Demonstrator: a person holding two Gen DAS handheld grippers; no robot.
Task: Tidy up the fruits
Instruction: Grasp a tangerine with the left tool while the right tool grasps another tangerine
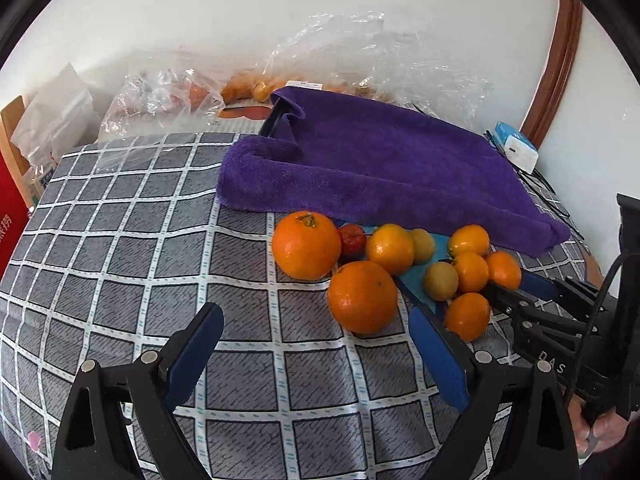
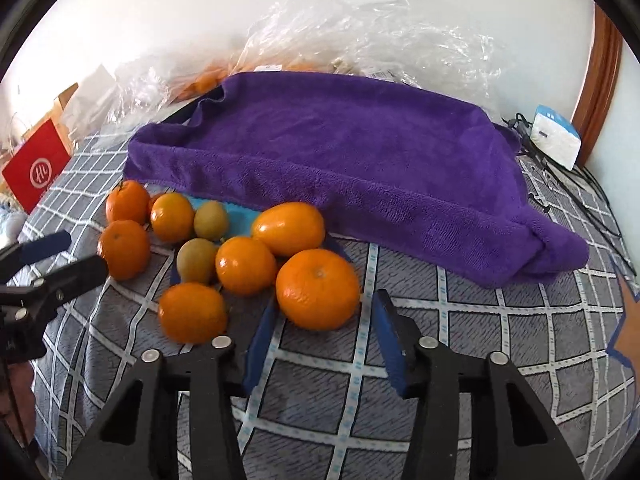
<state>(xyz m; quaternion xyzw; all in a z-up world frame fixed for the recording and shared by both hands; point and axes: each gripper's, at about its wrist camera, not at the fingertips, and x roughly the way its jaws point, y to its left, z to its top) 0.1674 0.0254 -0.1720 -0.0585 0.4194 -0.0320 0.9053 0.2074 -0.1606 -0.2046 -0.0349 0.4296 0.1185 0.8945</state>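
A loose pile of fruit lies on the checked tablecloth (image 1: 140,240) in front of a purple towel (image 1: 360,160). It holds big oranges (image 1: 306,245), small tangerines (image 1: 468,316), two yellow-green fruits (image 1: 441,281) and a red one (image 1: 352,239). My left gripper (image 1: 316,316) is open; a big orange (image 1: 362,302) sits just ahead of its right finger. My right gripper (image 2: 324,300) is open, its blue pads on either side of an orange (image 2: 318,288), with a gap at the right pad. From the other side, that right gripper (image 1: 518,290) reaches in beside the tangerines.
Clear plastic bags (image 2: 360,28) with more fruit lie behind the towel by the wall. A red box (image 2: 38,168) stands at the left. A white-and-blue box (image 2: 556,136) and black cables (image 2: 580,200) lie at the right. A blue sheet (image 2: 240,216) lies under the pile.
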